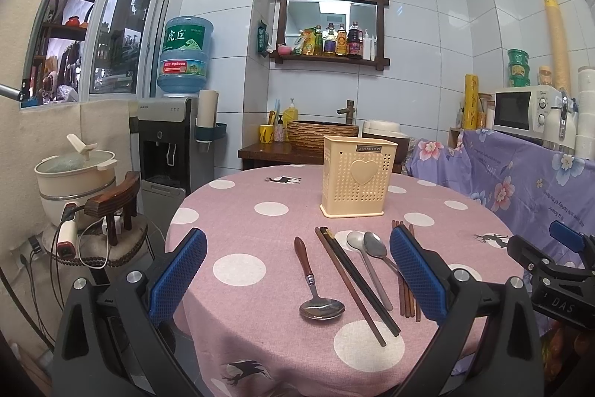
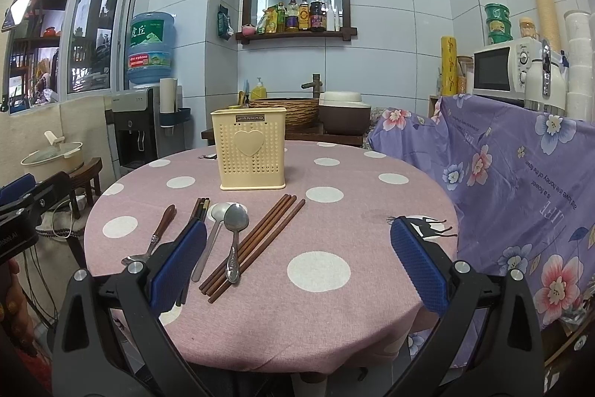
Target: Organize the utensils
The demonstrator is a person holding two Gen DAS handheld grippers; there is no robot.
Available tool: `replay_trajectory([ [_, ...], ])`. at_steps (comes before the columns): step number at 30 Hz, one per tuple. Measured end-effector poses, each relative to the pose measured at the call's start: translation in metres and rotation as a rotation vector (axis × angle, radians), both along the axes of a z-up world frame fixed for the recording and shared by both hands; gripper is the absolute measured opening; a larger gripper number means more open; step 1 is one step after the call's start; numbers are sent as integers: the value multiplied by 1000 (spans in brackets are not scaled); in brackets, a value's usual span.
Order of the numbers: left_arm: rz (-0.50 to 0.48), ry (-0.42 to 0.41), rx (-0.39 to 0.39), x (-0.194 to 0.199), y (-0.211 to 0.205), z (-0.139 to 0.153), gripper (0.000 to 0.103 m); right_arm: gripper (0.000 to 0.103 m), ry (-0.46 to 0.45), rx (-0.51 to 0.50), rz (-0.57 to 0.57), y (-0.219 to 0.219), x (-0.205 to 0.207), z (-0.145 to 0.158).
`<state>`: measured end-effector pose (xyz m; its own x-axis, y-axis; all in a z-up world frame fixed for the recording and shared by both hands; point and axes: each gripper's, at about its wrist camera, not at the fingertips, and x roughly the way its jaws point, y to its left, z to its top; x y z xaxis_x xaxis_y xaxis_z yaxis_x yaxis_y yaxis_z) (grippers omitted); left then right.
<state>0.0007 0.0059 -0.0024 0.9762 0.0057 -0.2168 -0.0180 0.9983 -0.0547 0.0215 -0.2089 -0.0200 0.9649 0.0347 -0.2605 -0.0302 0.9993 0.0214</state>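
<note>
A cream perforated utensil holder stands upright on the round pink dotted table. In front of it lie a wooden-handled spoon, a dark chopstick pair, two steel spoons, and several brown chopsticks. My left gripper is open above the near utensils, holding nothing. My right gripper is open and empty, right of the utensils; it also shows in the left wrist view.
A purple floral cloth drapes over furniture right of the table, with a microwave on top. A wooden stool and a pot stand left. A water dispenser and sink stand behind.
</note>
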Motion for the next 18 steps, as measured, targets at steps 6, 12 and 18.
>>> replay_trajectory([
  [6,1,6,5,0,1,-4,98,98,5,-1,-1,2,1,1],
  [12,5,6,7,1,1,-8,98,98,8,1,-2,2,1,1],
  [18,4,10,8,2,1,-7,98,98,7,0,-1,3,1,3],
])
